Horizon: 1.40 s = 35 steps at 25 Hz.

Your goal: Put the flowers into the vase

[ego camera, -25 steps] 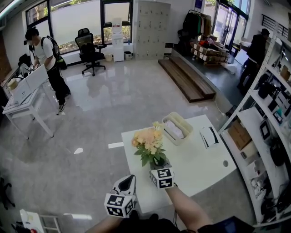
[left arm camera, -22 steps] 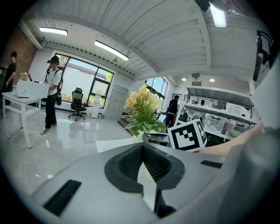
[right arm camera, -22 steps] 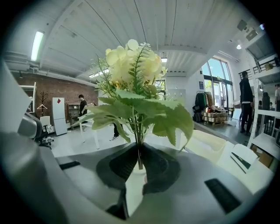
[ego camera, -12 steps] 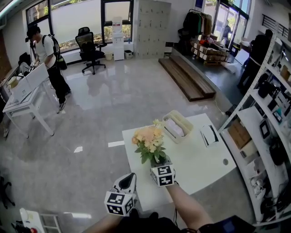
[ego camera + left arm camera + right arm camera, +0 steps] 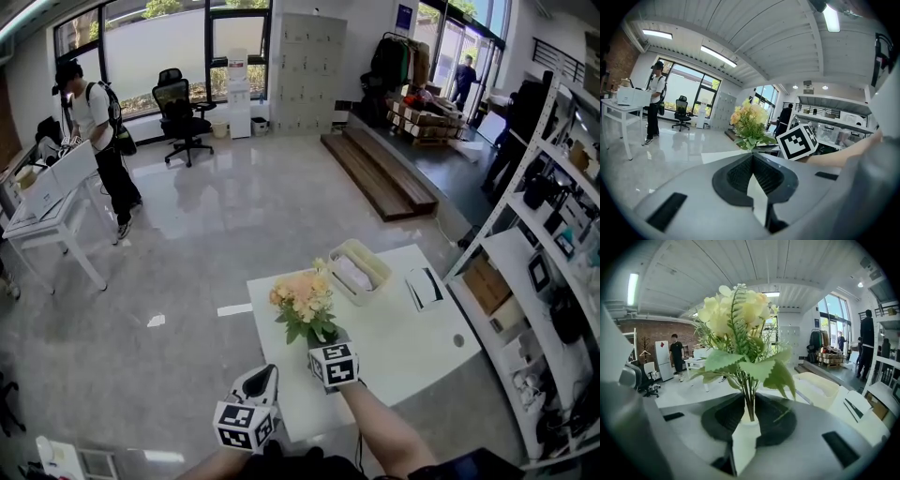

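Flowers (image 5: 302, 298) upright in the vase (image 5: 750, 421), on the near left part of the white counter (image 5: 403, 337), stems between the jaws of the right tool (image 5: 749, 401). Jaws there just opened, parted and off the stems. Left tool (image 5: 752, 157) closed and empty, near left of the counter's edge.

No legible txt or labels seen.

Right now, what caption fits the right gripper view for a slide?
Right gripper, jaws just opening, either side of the flowers standing in the vase.
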Available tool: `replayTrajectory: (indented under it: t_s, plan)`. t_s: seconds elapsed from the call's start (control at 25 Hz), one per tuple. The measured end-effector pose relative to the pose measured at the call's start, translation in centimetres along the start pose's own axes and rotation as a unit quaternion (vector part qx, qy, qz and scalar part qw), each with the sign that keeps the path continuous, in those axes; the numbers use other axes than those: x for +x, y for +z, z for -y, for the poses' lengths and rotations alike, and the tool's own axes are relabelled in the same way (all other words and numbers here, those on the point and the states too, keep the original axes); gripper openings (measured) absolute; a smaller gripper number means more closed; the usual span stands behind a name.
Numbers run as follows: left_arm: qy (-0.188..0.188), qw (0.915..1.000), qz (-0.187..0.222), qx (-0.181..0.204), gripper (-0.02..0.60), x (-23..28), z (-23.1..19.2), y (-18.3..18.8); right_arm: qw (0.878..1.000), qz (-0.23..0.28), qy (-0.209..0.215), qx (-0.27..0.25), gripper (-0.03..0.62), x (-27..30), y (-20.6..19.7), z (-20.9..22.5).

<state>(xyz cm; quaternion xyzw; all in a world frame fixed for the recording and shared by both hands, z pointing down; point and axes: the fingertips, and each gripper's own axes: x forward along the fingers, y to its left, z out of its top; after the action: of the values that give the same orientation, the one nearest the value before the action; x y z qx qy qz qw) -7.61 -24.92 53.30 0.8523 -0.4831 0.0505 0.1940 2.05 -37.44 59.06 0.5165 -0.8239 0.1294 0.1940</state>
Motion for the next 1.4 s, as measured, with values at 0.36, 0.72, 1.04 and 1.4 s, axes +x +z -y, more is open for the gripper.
replayTrajectory:
  t_s: [0.36,0.72,1.04,1.4]
  plan:
    - [0.005,0.9999,0.011,0.001,0.003,-0.2,0.3,0.2,0.999,-0.038,-0.011,-0.021,0.095,-0.3,-0.3,0.3]
    - [0.007,0.9999,0.014,0.001,0.005,-0.3,0.8,0.1,0.999,-0.040,-0.011,-0.023,0.097,-0.8,-0.3,0.6]
    - [0.004,0.9999,0.009,0.003,0.005,0.0,1.4,0.0,0.998,-0.050,-0.001,-0.031,0.104,-2.0,-0.6,0.5]
    - [-0.004,1.0000,0.005,0.006,0.005,0.9,2.3,-0.1,0.999,-0.043,0.013,-0.030,0.110,-2.5,-1.0,0.3]
